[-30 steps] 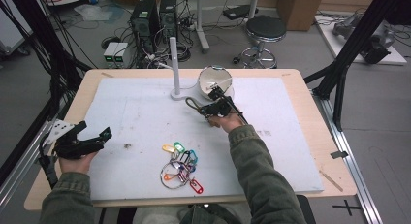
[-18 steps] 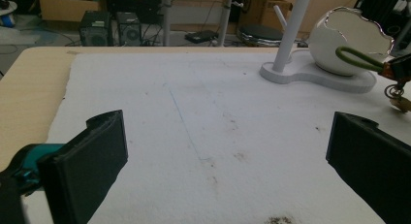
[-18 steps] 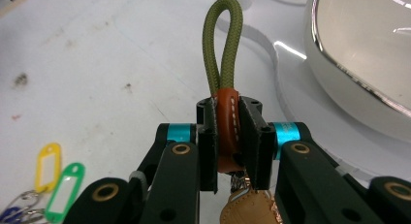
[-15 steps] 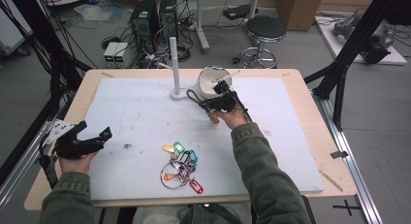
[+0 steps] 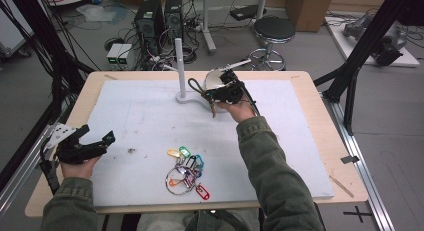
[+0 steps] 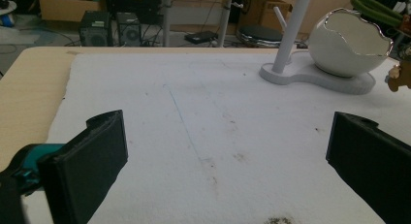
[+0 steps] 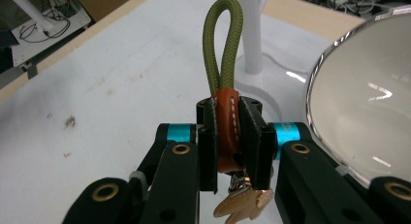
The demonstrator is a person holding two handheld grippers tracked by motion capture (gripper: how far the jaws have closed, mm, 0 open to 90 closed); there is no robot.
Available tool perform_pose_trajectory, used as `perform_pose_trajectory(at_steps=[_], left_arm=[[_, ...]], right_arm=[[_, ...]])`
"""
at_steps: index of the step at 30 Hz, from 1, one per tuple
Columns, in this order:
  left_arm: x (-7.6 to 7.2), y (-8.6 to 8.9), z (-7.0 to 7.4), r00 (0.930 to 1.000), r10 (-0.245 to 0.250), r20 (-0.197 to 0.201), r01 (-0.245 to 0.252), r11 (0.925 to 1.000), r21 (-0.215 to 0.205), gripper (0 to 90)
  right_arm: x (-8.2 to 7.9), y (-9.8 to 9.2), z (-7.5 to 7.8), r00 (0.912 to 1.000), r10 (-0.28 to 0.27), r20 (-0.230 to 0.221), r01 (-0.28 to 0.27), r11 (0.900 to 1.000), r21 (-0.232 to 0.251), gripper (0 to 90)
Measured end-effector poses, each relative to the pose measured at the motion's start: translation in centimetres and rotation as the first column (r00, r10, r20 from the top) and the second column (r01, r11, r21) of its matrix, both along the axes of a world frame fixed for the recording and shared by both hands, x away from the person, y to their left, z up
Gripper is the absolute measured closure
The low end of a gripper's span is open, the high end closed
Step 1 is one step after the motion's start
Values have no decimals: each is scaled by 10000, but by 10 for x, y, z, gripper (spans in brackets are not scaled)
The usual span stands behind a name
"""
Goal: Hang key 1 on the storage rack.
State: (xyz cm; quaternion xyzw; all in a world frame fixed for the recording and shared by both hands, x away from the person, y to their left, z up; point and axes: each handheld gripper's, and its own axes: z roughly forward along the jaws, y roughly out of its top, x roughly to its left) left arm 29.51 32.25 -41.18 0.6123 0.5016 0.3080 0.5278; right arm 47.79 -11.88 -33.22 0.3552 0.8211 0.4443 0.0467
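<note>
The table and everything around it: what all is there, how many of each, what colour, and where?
Table: one, pale wood, under a white mat.
Stand: one, white post on a flat base, far middle of mat.
Bowl: one, white, egg-shaped with jagged silvery rim, on the stand's base.
Keychain: one, olive cord loop with brown leather band, clamped in the right gripper, loop toward the post.
Key tags: one bunch on a ring, mixed colours, near middle of mat.
Stool: one, black seat, on the floor beyond the table.
Computer towers: two, black, on the floor behind.
Left gripper: black, open, near left edge.
Right gripper: black, shut, beside the bowl.
</note>
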Motion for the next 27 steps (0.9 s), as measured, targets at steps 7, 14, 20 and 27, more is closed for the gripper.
perform_pose_trajectory(at_steps=[7, 14, 20, 27], left_arm=[[0, 0, 0, 10000, 0, 5, 0, 10000, -12, 17], [0, 0, 0, 10000, 9, -20, -9, 10000, -34, 17], [0, 0, 0, 10000, -7, -13, 7, 10000, -67, 17], [1, 1, 0, 10000, -10, 0, 10, 10000, -92, 17]], right_arm=[[4, 5, 17, 9997, 118, 191, -121, 9998, 152, 784], [6, 12, 29, 9991, 214, 369, -218, 9997, 124, 783], [7, 15, 40, 9982, 281, 537, -295, 9993, 249, 783], [7, 17, 49, 9973, 342, 656, -358, 9991, 224, 783]])
